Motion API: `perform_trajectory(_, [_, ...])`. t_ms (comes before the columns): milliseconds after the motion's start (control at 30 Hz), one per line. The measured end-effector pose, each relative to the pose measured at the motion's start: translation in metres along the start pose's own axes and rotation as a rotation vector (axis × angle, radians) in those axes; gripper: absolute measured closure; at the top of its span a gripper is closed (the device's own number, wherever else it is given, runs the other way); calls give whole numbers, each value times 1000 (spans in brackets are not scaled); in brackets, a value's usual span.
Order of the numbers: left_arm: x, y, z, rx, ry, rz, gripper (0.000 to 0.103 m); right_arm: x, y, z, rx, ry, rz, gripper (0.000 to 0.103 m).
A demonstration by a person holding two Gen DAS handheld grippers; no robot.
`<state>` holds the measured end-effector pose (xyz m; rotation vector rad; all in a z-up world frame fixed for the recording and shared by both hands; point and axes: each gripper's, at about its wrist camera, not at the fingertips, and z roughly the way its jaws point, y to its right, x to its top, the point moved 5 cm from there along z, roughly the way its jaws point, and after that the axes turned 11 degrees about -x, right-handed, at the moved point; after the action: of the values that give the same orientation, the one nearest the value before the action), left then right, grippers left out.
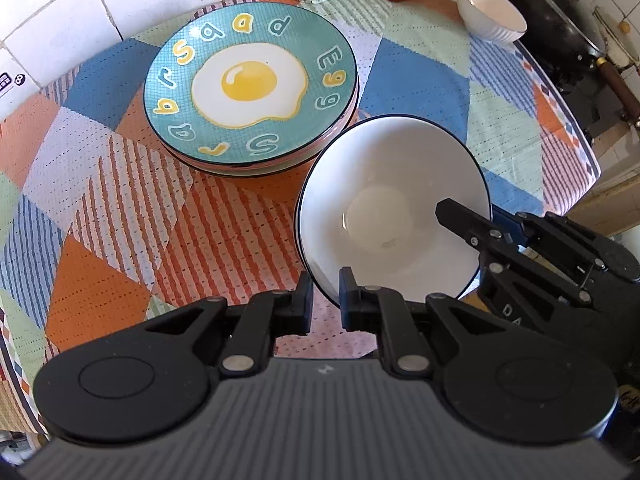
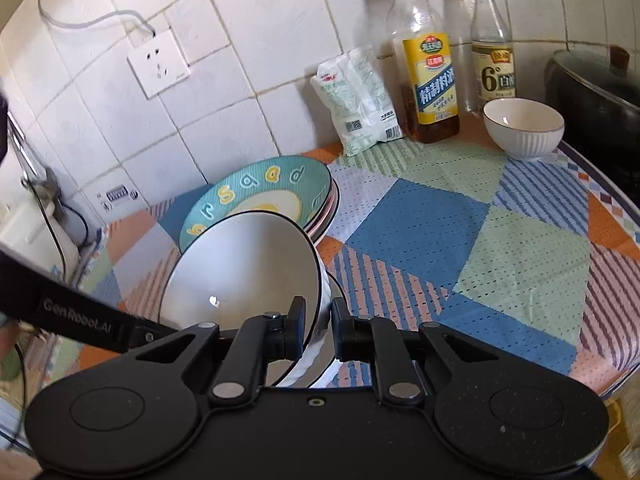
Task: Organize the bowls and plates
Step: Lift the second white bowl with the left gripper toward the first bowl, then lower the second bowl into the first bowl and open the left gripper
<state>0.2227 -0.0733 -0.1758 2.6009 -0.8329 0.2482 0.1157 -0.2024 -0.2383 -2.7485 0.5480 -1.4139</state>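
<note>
Black, hinged and nearest the lens, the left claw [image 1: 326, 296] sits at the bottom centre of the left wrist view, its two pads pressed together on the near rim of a glossy white bowl with a thin dark edge [image 1: 394, 216]. That bowl fills the lower right of the frame, tilted, its smooth inside facing the camera. From the right edge, the right claw [image 1: 486, 226] clamps the same bowl's far-right rim, one finger [image 1: 460, 218] lying inside the bowl. In the right wrist view the bowl appears at lower centre with its rim between the shut pads; whether a second bowl nests beneath it I cannot tell.

Just behind the bowl, at upper centre of the left view, lies a stack of round plates [image 1: 276, 162] topped by a teal plate printed with a fried egg and letters [image 1: 250, 82]. A small ribbed white bowl [image 1: 490, 14] stands well apart at the upper right. Everything rests on the bench under a patchwork cloth of blue, orange and green [image 1: 120, 208].
</note>
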Motion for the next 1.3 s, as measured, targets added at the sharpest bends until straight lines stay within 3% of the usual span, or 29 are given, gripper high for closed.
perform_trajectory(167, [3, -4, 11, -2, -42, -41, 91, 0, -10, 3, -79, 11, -117, 87])
perform_trajectory(433, [8, -12, 20, 2, -74, -68, 90, 5, -17, 11, -119, 27, -225, 89])
perform_trajectory(533, [9, -10, 20, 12, -76, -49, 89, 7, -17, 12, -118, 23, -232, 89])
perform_trajectory(667, [11, -8, 12, 27, -66, -21, 72, 7, -17, 10, -111, 15, -225, 88])
perform_trajectory(833, [11, -2, -5, 13, -30, 13, 70, 9, -11, -6, -79, 39, -173, 87])
perform_trajectory(1033, [4, 13, -25, 13, -5, 62, 65, 8, -2, -25, -99, 72, -126, 87])
perform_trajectory(1300, [-3, 38, -43, 5, -3, 118, 56, 12, 18, -62, -207, 146, -136, 71])
